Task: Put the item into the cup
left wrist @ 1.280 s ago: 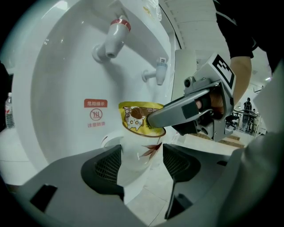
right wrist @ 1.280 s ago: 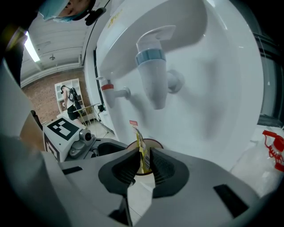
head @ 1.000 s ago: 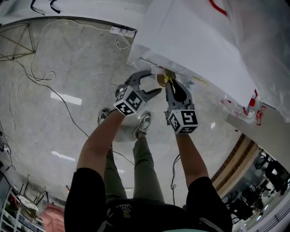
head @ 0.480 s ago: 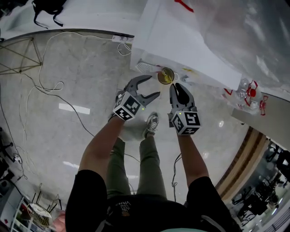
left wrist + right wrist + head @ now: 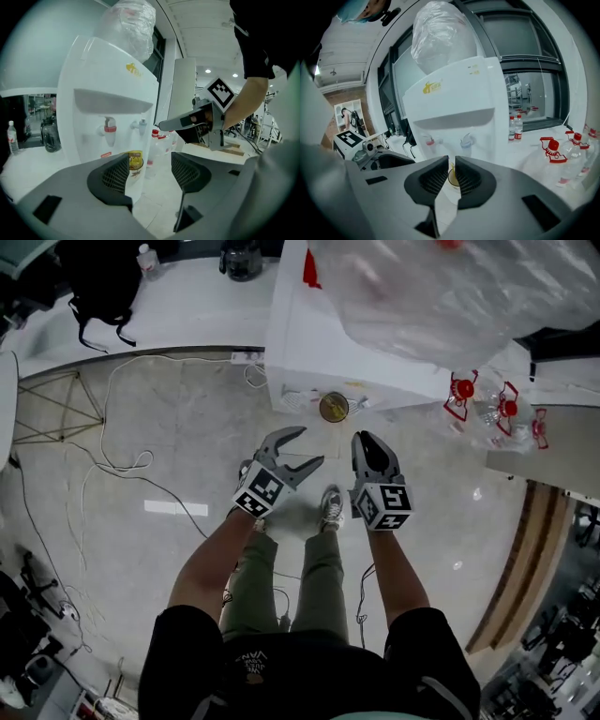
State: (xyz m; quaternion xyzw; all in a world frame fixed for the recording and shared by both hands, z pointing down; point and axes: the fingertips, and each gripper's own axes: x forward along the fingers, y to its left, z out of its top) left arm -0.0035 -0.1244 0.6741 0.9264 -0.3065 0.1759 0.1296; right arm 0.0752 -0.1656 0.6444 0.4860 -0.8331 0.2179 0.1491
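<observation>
Beside cup and dispenser, plastic bottles

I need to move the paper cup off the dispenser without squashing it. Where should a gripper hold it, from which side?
Probably the cup by its side wall near mid-height, jaws across the round body, coming from the front: it stands upright in the water dispenser recess, taps overhead, wall behind. The left gripper is open.

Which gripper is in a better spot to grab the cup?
Probably the left. The left gripper is open, with the cup just ahead. The right gripper aims straight at the cup, but looks shut and would have to open first.
</observation>
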